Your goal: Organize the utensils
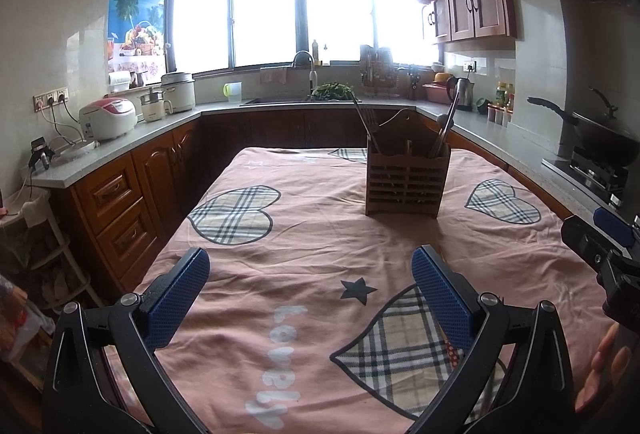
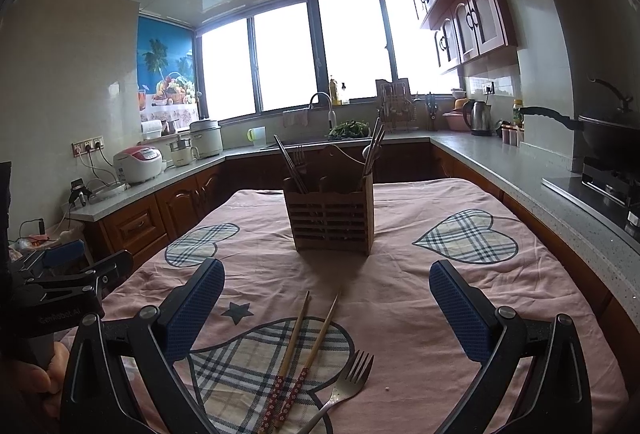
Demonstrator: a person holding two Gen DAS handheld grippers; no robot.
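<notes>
2 chopsticks [image 2: 304, 358] and 1 fork [image 2: 344, 390] lie between our wide right gripper [image 2: 326, 314] fingers; holder [image 2: 330, 214] at 12 o'clock; left gripper [image 1: 310, 304] wide, empty.

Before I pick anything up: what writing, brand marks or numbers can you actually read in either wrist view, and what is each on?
"Lovely", white letters, upside down in the left wrist view: on the pink tablecloth.
"GenRobot.AI", faint and only roughly legible: on the body of the left gripper as the right wrist view shows it.
Rice cooker panel, bottle labels on the windowsill: too small to read.
Wooden utensil holder, chopsticks, fork: no text visible.
</notes>
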